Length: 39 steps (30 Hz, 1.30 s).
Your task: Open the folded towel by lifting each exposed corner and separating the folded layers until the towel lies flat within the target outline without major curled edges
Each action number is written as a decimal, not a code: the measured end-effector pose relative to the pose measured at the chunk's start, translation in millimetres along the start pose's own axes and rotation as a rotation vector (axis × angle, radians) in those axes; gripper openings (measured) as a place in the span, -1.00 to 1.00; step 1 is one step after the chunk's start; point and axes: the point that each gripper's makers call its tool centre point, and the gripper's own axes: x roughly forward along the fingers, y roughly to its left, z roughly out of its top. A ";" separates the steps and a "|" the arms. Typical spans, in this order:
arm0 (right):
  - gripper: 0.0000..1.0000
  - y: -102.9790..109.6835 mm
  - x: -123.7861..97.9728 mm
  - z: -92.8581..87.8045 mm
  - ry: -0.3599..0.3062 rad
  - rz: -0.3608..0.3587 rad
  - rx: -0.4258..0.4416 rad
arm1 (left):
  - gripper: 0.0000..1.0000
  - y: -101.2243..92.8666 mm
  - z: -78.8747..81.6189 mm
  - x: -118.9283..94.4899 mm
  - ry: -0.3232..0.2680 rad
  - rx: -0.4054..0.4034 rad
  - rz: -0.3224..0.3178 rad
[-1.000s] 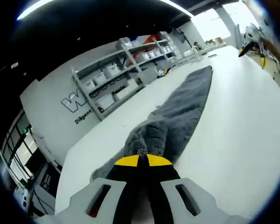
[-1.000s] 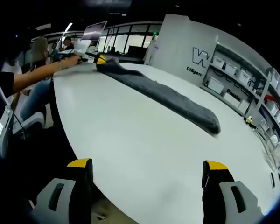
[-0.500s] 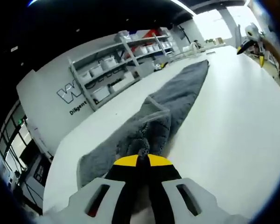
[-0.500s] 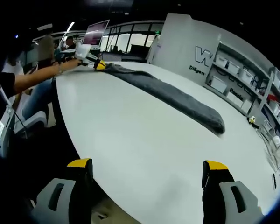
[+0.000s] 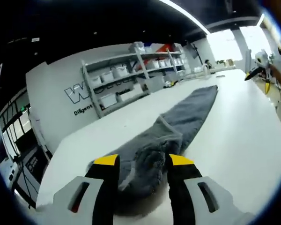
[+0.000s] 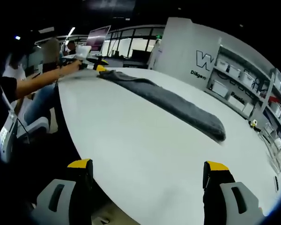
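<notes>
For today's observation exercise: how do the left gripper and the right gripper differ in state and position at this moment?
The left gripper is open astride the grey towel's bunched near end; the right gripper is open wider over the bare white table, far from the towel. Both have yellow-tipped black jaws and hold nothing.

towel [image 5: 178, 123]: 1 | table [image 6: 131, 136]: 1 | grippers: 2, left gripper [image 5: 144, 161], right gripper [image 6: 147, 165]

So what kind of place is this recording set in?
Probably an office-style lab or workshop. A long grey terry towel lies on a large white table, white metal shelving with storage bins lines a white wall with dark lettering, and a seated person works nearby.
</notes>
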 end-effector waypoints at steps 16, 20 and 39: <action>0.99 7.3 2.9 7.6 0.002 0.028 -0.007 | 0.26 15.6 -7.3 47.4 -0.021 -0.155 -0.189; 0.99 8.9 3.1 10.2 -0.003 0.034 -0.006 | 0.16 14.8 -9.7 53.5 -0.037 -0.248 -0.243; 0.99 15.4 3.5 9.6 -0.016 0.058 0.006 | -0.42 -24.0 -28.4 45.5 0.019 -0.189 -0.380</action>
